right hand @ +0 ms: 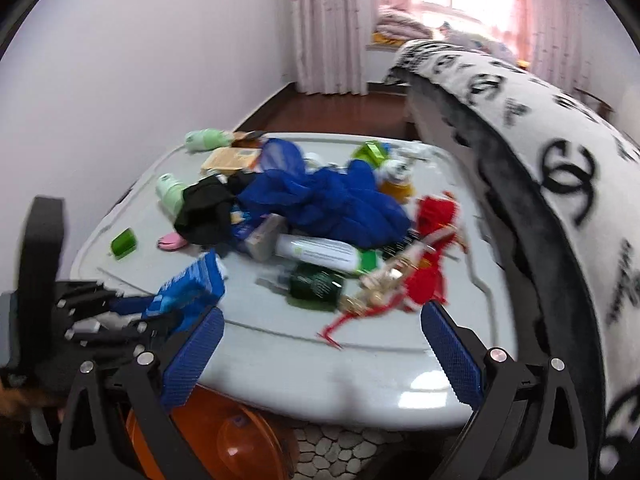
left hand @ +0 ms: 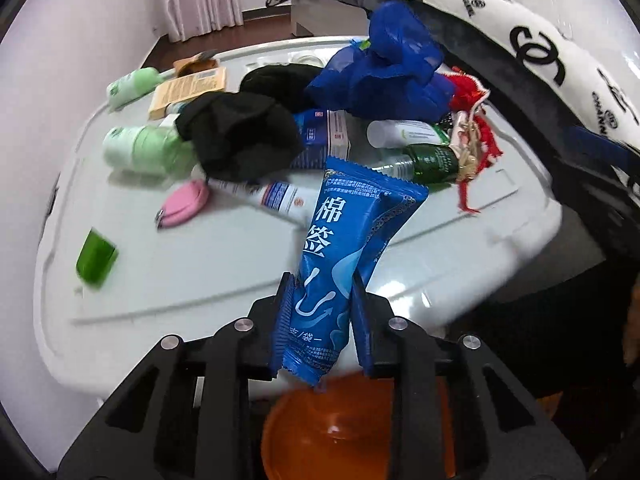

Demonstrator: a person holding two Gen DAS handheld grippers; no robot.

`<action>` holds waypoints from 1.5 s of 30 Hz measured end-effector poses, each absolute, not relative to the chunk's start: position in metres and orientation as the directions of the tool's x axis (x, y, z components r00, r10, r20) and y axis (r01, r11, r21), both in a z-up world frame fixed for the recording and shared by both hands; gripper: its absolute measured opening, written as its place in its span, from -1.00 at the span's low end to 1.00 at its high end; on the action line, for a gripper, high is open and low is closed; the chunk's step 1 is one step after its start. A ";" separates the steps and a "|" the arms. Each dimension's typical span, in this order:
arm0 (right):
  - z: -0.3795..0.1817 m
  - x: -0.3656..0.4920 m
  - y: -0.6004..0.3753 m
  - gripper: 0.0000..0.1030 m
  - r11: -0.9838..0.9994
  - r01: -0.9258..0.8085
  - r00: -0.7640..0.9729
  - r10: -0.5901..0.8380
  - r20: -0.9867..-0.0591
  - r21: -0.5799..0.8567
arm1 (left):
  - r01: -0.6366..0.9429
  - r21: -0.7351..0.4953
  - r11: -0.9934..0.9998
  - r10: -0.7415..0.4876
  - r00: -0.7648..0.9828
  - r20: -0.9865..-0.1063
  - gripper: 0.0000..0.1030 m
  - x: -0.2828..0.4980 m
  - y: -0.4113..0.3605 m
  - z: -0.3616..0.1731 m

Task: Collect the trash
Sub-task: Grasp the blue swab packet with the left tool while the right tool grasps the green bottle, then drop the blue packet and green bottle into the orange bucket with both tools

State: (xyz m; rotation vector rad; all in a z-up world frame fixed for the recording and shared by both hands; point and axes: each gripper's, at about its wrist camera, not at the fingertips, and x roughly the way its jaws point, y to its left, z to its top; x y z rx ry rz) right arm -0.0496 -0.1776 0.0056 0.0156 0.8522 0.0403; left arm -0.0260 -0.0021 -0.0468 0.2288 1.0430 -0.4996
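Pinching the blue foil cotton-swab packet (left hand: 340, 264) near its lower end, left gripper (left hand: 320, 320) suspends it above the orange plastic bin (left hand: 352, 432) at the white table's (left hand: 200, 280) near edge, seemingly for dropping; right gripper (right hand: 320, 344) gapes empty.

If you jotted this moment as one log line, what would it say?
left gripper: shut on blue packet | right gripper: open, empty | orange bin: below packet | table: cluttered

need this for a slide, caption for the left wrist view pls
Left tongs shut on a blue cotton swab packet, held above an orange bin.
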 end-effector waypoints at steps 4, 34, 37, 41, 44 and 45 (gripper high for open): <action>-0.006 -0.016 -0.167 0.89 0.996 -0.086 0.609 0.051 -0.791 -0.001 | 0.487 -0.072 0.871 -0.306 0.421 -0.854 -0.48 -0.039 0.003 -0.043; -0.048 0.013 -0.129 0.32 0.983 -0.178 0.522 0.047 -0.852 -0.055 | 0.391 -0.124 0.912 -0.312 0.465 -0.829 -0.45 -0.043 0.043 -0.035; -0.037 -0.022 -0.124 0.32 0.974 -0.225 0.493 0.103 -0.864 -0.013 | 0.419 -0.110 0.901 -0.304 0.432 -0.849 -0.45 -0.062 0.043 -0.030; -0.050 -0.075 -0.110 0.32 0.953 -0.299 0.385 0.160 -0.909 0.042 | 0.438 -0.139 0.888 -0.291 0.302 -0.908 -0.45 -0.093 0.051 -0.044; -0.077 -0.114 -0.099 0.32 0.936 -0.328 0.247 0.215 -0.945 0.127 | 0.421 -0.175 0.890 -0.275 0.190 -0.943 -0.44 -0.109 0.060 -0.060; -0.084 -0.124 -0.095 0.32 0.929 -0.342 0.219 0.223 -0.950 0.139 | 0.418 -0.181 0.890 -0.269 0.163 -0.949 -0.41 -0.114 0.062 -0.065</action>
